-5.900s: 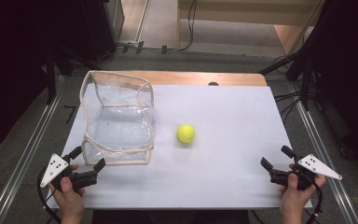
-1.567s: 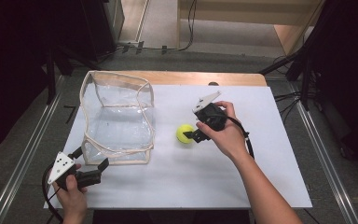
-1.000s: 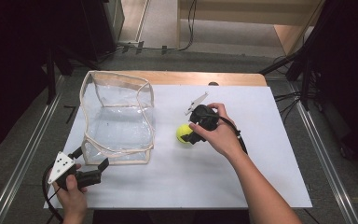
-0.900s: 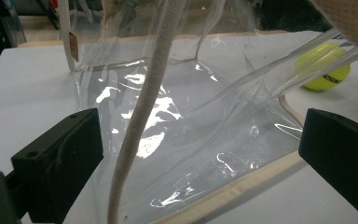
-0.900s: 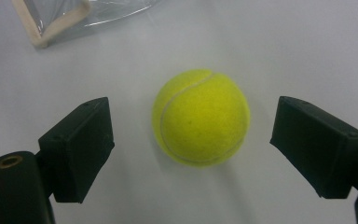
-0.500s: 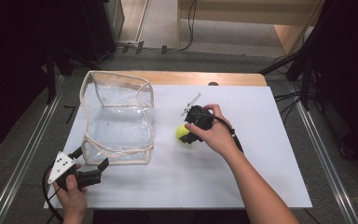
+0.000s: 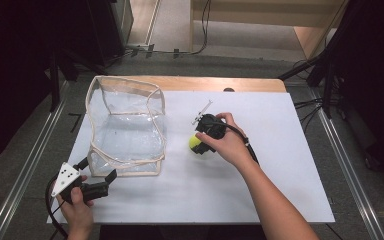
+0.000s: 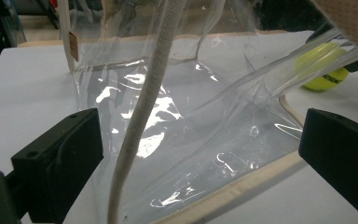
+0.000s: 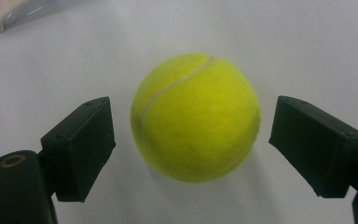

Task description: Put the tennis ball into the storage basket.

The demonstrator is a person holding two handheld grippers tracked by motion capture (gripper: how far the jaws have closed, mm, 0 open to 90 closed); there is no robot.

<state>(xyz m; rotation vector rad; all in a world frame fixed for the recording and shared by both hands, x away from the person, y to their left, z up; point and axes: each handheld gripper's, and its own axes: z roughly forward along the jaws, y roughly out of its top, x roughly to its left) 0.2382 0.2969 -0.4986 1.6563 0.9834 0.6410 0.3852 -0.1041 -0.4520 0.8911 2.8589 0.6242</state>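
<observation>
A yellow tennis ball [image 7: 194, 145] lies on the white table top [image 7: 280, 165], right of a clear plastic bag [image 7: 125, 130] with a beige rim. My right gripper [image 7: 201, 142] points down at the ball. In the right gripper view the ball [image 9: 196, 116] sits between the two black jaws of the right gripper [image 9: 193, 123], with a narrow gap on each side, so it is open. My left gripper [image 7: 97, 169] is open at the bag's near left corner. In the left gripper view the left gripper [image 8: 200, 140] has the bag's rim cord [image 8: 140, 116] running up between its jaws.
The bag [image 8: 177, 107] stands open at the top, its walls crumpled. Through it the ball [image 8: 324, 70] shows at the far right. A wooden strip [image 7: 220, 84] borders the table's far edge, and metal rails [image 7: 350, 165] run along both sides.
My right hand has moved slightly left and down onto the ball, so its jaws now straddle it. The left hand and the bag have kept still.
</observation>
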